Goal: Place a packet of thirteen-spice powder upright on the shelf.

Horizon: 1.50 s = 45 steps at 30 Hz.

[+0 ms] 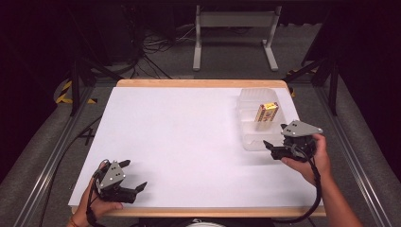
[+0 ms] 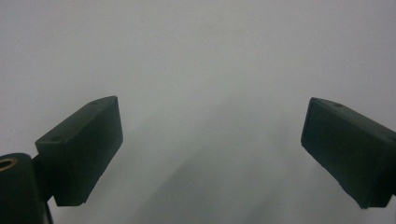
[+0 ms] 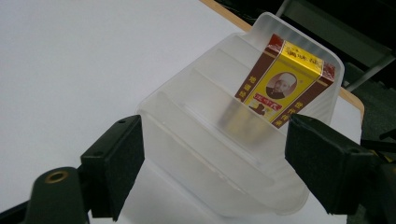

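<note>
A clear plastic container (image 1: 250,98) stands at the back right of the white table (image 1: 179,142). A yellow and brown box (image 1: 266,113) stands upright inside it, leaning on a divider. My right gripper (image 1: 275,137) is open at the container's near end. In the right gripper view its jaws sit wide apart on either side of the container (image 3: 196,154), with the box (image 3: 285,84) farther in; this gripper (image 3: 215,140) holds nothing. My left gripper (image 1: 134,175) rests open near the front left edge. In its own view, bare table shows between the jaws of the left gripper (image 2: 210,126).
The wooden table edge (image 1: 198,83) runs along the back, just behind the container. A metal frame (image 1: 234,28) and cables (image 1: 156,45) lie on the floor beyond the table. A black rail (image 1: 345,142) runs along the right side.
</note>
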{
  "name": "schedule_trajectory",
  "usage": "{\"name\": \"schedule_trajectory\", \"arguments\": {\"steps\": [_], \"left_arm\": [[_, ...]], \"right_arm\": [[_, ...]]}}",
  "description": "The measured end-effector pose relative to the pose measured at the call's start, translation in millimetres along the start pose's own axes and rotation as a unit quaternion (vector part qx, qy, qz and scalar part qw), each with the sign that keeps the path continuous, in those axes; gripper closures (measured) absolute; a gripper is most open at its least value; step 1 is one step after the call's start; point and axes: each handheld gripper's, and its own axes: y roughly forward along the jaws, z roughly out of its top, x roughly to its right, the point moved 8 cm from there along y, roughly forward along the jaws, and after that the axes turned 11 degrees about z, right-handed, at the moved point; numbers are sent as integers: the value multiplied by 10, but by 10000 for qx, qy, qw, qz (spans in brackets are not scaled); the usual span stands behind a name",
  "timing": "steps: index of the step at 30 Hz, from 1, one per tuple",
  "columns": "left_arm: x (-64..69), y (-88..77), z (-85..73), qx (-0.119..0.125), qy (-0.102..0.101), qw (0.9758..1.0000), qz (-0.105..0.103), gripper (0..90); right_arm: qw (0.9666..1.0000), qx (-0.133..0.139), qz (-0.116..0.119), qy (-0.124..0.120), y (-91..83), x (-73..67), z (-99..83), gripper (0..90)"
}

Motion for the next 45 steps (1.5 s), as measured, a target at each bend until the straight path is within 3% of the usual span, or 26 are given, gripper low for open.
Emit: {"name": "schedule_trajectory", "arguments": {"steps": [14, 26, 45], "left_arm": [[1, -3, 1, 4, 4, 10000, 13, 63], [-2, -5, -1, 0, -9, 10000, 21, 62], [-9, 5, 7, -10, -4, 10000, 26, 62]], "right_arm": [[9992, -235, -25, -312, -39, -118, -266, 185], [9989, -315, -103, -321, -28, -106, -506, 168], [9994, -314, -114, -39, -90, -59, -987, 144]]}}
